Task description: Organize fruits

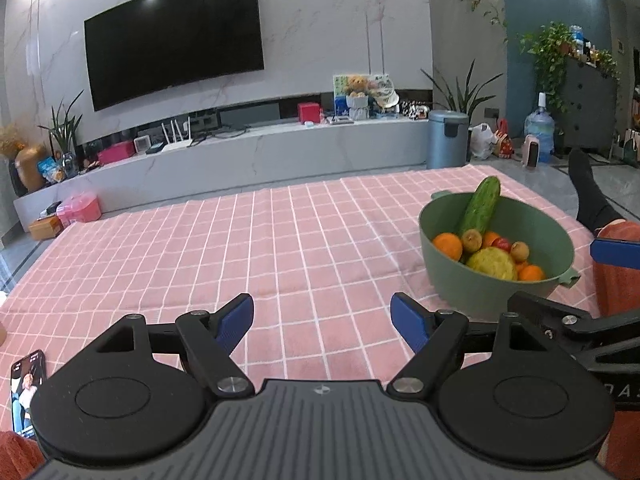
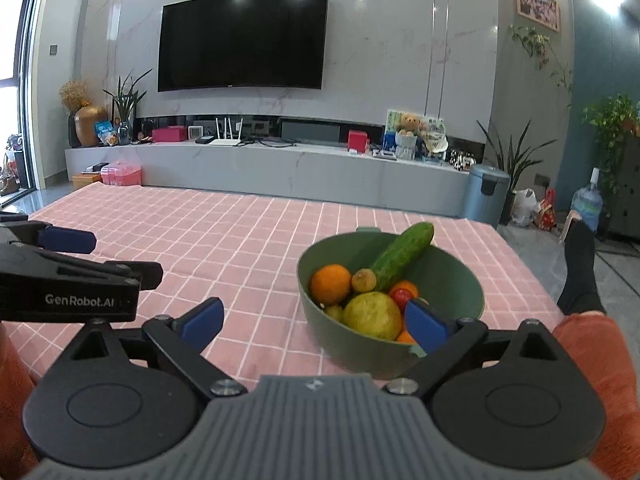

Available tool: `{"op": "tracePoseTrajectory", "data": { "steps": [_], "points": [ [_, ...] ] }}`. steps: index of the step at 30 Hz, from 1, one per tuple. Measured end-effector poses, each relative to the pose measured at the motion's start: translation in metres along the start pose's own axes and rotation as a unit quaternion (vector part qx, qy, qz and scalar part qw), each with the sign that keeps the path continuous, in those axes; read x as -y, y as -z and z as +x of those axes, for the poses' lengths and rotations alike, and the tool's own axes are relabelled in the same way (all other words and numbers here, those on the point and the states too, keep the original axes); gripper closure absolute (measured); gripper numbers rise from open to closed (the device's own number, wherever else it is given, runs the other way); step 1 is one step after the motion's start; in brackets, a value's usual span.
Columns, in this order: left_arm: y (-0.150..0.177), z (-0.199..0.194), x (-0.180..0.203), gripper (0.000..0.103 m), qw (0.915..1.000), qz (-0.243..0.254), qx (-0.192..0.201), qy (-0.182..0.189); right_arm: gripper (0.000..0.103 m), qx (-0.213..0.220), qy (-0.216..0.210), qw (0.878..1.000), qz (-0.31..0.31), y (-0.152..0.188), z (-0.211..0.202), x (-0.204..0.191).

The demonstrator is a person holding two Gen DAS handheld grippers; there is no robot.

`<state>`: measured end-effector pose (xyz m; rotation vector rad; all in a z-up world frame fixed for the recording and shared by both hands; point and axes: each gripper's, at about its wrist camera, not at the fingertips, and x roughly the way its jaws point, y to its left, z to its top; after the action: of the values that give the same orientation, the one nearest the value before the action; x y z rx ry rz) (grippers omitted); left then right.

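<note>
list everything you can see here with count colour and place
bowl: one, green, on the cloth at right
cucumber: one, green, leaning on the bowl's far rim
oranges: at least three, inside the bowl
large fruit: one, yellow-green, front of the bowl
small fruits: several, brownish, in the bowl
tablecloth: one, pink check, covering the table
phone: one, lit, at the cloth's left edge
tv: one, black, on the wall
left gripper: jaws open, empty
right gripper: jaws open, empty
</note>
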<state>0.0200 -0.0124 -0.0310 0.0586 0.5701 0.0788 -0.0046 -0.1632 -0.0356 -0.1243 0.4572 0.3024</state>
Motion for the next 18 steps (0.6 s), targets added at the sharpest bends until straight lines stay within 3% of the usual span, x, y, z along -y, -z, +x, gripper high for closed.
{"op": "tracePoseTrajectory", "data": {
  "steps": [18],
  "points": [
    [0.0058, 0.0047, -0.0077, 0.012, 0.9999, -0.006, -0.014, -0.005, 0.009, 0.0, -0.008, 1.0, 0.003, 0.0035, 0.0075, -0.0003]
  ]
}}
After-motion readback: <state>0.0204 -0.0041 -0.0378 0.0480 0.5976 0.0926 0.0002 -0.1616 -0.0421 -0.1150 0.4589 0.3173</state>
